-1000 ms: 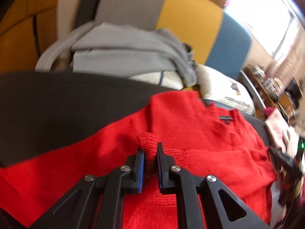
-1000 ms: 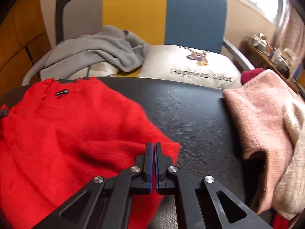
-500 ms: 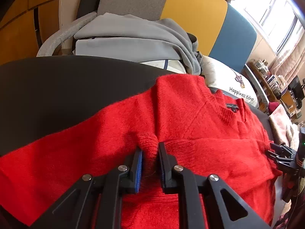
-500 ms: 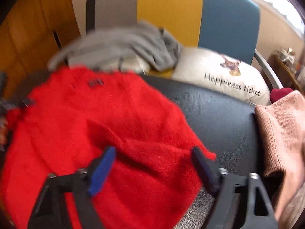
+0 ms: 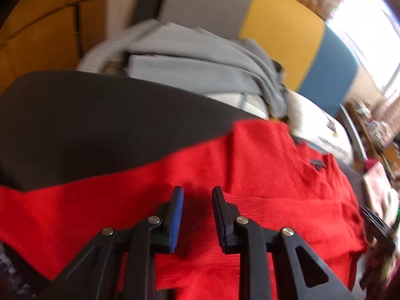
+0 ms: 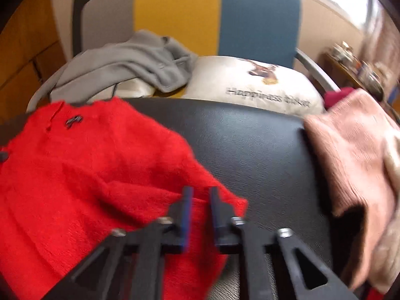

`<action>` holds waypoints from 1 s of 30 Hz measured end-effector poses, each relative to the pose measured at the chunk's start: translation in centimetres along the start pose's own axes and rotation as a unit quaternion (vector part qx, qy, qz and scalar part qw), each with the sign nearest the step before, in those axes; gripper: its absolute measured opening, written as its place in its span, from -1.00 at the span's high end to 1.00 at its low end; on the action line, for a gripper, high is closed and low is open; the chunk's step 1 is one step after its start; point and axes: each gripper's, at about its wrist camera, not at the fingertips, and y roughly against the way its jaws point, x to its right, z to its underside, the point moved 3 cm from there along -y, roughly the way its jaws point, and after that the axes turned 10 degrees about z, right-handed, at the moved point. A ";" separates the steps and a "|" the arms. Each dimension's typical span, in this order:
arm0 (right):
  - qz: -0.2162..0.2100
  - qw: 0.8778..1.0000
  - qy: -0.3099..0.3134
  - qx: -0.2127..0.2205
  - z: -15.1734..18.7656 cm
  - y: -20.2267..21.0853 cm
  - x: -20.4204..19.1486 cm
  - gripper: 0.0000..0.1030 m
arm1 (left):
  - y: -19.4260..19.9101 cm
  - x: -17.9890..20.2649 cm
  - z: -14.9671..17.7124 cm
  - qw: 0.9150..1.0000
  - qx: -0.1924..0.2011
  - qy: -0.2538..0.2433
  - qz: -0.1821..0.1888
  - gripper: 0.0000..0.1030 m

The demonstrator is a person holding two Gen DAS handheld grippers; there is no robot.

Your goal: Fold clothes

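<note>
A red knit sweater lies on the black table, with one sleeve stretched to the left. My left gripper is open just above the sweater, with nothing between its fingers. In the right wrist view the same sweater covers the left half of the table. My right gripper is partly open over the sweater's folded right edge and holds nothing that I can see.
A grey garment and a white printed pillow lie on the chairs behind the table. A pile of pink and cream knitwear sits at the table's right side.
My left gripper has opened and let go of the red fold it pinched. My right gripper opened wide half a second ago, released the sweater edge, and has since narrowed again.
</note>
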 end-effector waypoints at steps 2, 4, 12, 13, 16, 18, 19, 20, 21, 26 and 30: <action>-0.008 1.000 0.000 0.030 -0.2 2.2 -0.2 0.02 | 1.1 0.9 0.5 0.999 0.012 -0.012 0.033 0.56; -0.055 0.997 0.010 0.059 0.0 5.0 -1.7 -0.31 | 1.0 2.8 2.0 0.997 0.002 -0.047 0.057 0.56; -0.121 0.992 0.036 0.012 4.0 3.0 -8.2 -0.56 | -1.9 5.4 7.5 0.995 -0.007 -0.088 0.037 0.55; -0.118 0.992 0.041 0.029 4.7 2.8 -8.4 -0.59 | -1.7 5.3 7.7 0.996 -0.004 -0.082 0.041 0.55; -0.101 0.993 0.046 0.037 5.6 2.7 -8.4 -0.63 | -0.5 4.8 8.2 0.997 0.007 -0.051 0.065 0.54; -0.097 0.993 0.048 0.038 5.7 2.6 -8.4 -0.64 | 1.3 3.9 8.6 0.995 0.023 -0.015 0.093 0.50; -0.097 0.993 0.047 0.039 5.7 2.5 -8.4 -0.65 | 2.4 3.2 9.1 0.995 0.033 0.004 0.099 0.44; -0.099 0.993 0.046 0.039 5.7 2.4 -8.3 -0.66 | 3.6 2.3 9.7 0.994 0.045 0.021 0.097 0.42; -0.099 0.993 0.045 0.040 5.9 2.5 -8.4 -0.66 | 4.9 1.4 10.4 0.994 0.058 0.037 0.090 0.41; -0.094 0.994 0.045 0.043 6.7 3.1 -8.6 -0.68 | 11.5 -4.6 11.8 0.989 0.106 0.099 0.043 0.31; -0.095 0.994 0.043 0.045 6.8 3.2 -8.6 -0.71 | 19.1 -11.9 12.2 0.956 0.175 0.219 0.082 0.06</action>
